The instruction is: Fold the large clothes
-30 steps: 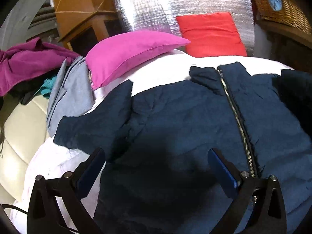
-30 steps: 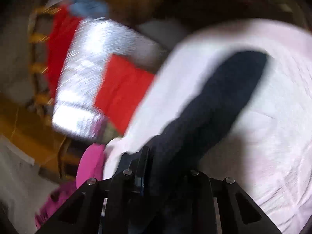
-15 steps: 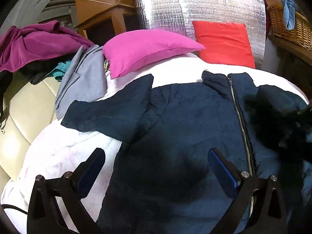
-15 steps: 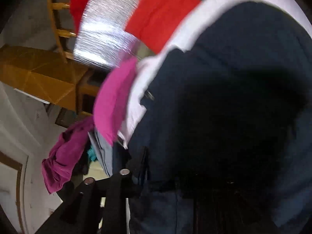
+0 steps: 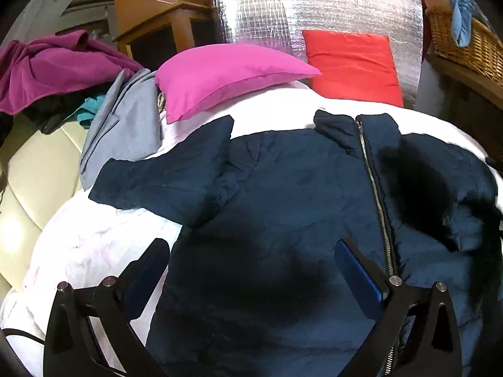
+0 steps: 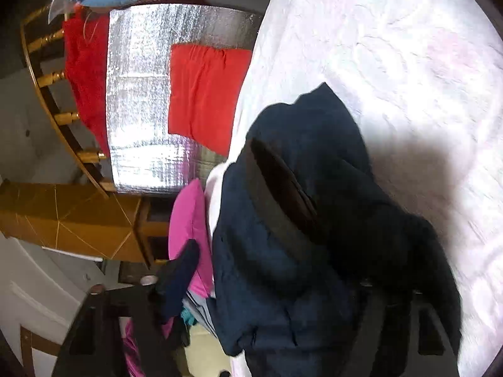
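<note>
A navy zip-front jacket (image 5: 283, 194) lies front-up across a white bedspread (image 5: 94, 245), collar toward the pink pillow (image 5: 226, 78) and red cushion (image 5: 352, 66) at the head end, one sleeve (image 5: 163, 179) stretched out toward the bed's left edge. The left gripper (image 5: 251, 270) hovers above the lower body of the garment with its blue-padded fingers spread wide and nothing between them. The right gripper (image 6: 270, 286) is largely buried under a bunched sleeve (image 6: 314, 188) draped over it at the bed's right side; only one finger shows clearly, so whether it is clamped on the fabric cannot be told. The risk from here looks twofold: the padded sleeve could slide off and land crumpled rather than flat across the chest, and the slippery, bulky shell may spring back open unless the fold is pressed down. The metal zip (image 5: 377, 204) could also snag a finger.
</note>
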### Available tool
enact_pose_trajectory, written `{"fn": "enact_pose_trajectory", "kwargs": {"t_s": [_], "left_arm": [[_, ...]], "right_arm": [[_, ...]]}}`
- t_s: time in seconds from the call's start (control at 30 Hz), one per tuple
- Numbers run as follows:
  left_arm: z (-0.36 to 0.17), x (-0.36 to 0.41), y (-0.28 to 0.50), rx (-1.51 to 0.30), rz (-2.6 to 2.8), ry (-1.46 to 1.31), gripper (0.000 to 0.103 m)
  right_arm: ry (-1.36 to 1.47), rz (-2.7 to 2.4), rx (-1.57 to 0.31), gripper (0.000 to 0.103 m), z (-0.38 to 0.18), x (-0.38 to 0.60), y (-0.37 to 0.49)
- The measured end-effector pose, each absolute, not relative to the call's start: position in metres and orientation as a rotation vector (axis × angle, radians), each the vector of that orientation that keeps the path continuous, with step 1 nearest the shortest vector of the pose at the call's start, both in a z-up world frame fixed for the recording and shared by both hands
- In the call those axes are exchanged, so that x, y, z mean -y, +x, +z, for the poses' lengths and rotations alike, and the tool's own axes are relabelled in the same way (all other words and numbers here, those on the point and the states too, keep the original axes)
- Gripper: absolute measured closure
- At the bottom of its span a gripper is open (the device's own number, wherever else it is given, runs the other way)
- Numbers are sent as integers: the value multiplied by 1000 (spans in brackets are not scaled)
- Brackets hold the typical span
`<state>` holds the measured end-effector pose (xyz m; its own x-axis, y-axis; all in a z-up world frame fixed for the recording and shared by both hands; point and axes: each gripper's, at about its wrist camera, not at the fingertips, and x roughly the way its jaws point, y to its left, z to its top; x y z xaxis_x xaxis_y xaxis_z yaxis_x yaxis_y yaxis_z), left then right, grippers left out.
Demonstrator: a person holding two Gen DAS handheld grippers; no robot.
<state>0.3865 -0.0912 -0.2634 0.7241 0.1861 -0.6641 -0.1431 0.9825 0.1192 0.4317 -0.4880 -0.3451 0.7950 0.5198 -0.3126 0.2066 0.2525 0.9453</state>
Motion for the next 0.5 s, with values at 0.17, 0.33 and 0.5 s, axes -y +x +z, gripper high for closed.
{"fn": "enact_pose_trajectory", "kwargs": {"t_s": [0.17,0.33,0.5], "left_arm": [[-262,79,388,-732,222,42,0],[-260,63,387,-741,248,-17,0],[-258,49,388,-743,251,-65,0]], "right_arm": [[1066,416,-569,70,-283,439,441],[805,765,-636,62,-239,350,442],[705,691,-656,23,-234,352,430]]}}
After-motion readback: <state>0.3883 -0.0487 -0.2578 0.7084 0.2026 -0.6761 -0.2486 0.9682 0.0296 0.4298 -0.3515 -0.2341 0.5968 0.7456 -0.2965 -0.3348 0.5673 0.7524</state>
